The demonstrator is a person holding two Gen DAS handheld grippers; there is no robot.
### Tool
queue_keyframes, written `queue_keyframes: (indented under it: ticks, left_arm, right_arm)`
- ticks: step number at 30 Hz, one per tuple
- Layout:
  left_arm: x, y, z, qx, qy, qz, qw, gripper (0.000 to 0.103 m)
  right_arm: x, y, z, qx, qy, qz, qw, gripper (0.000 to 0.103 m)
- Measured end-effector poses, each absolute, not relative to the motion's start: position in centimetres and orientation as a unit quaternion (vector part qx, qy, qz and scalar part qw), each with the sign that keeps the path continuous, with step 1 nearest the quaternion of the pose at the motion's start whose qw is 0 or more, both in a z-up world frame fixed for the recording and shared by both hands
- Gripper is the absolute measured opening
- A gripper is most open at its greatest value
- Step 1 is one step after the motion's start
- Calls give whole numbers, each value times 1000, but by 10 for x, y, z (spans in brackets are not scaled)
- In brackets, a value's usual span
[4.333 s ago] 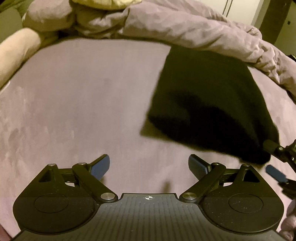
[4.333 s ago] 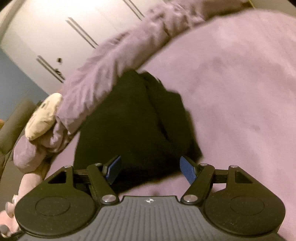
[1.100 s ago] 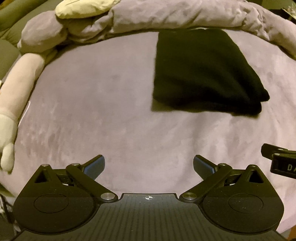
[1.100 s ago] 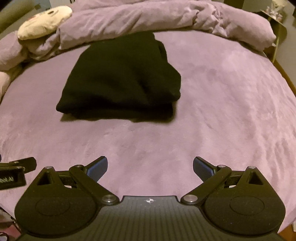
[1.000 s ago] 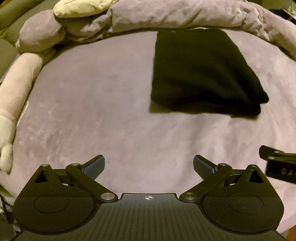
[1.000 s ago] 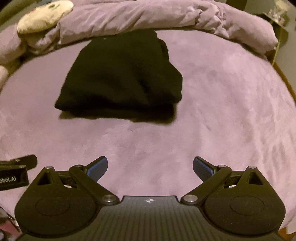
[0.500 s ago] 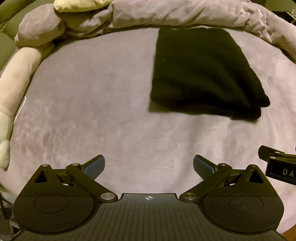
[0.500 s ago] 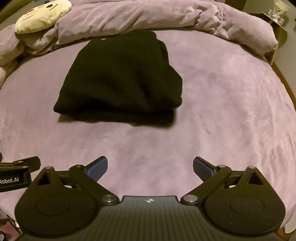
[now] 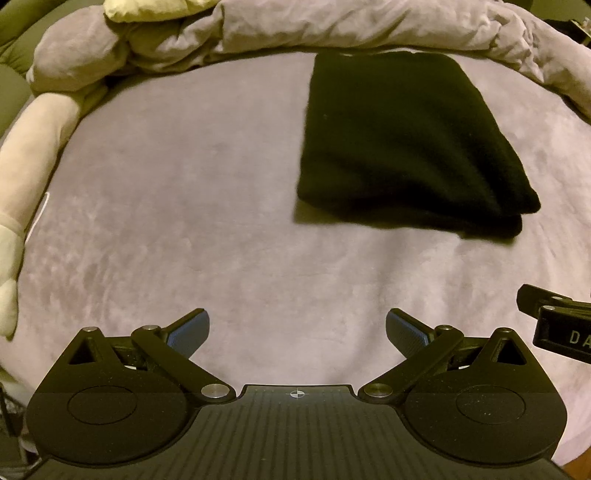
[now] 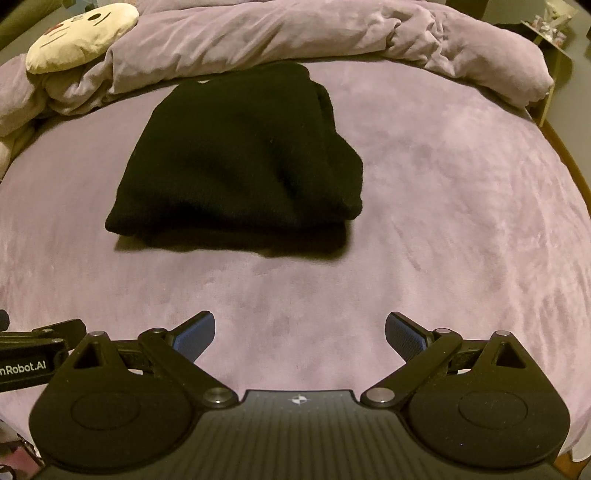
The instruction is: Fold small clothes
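My left gripper (image 9: 297, 328) and right gripper (image 10: 300, 330) both hung with fingers spread, holding nothing, well short of the folded black garment (image 10: 240, 158) lying on the purple bedspread (image 10: 461, 206) near the bunched duvet (image 10: 280, 33). A careless grab, I judged, could drag the top layer and undo the fold. No containers were visible.
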State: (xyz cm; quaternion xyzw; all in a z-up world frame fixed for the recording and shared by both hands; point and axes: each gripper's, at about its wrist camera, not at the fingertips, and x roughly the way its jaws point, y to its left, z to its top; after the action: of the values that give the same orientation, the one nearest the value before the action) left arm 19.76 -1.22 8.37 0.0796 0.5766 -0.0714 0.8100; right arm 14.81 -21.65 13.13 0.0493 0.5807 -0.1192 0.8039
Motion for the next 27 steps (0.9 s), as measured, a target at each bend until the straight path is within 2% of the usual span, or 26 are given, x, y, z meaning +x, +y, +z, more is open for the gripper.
queue_keyframes:
  ticks: [27]
  left_arm:
    - [200, -11, 81, 77, 575, -71, 811, 103]
  right_arm:
    - [148, -222, 127, 57, 586, -116, 800, 99]
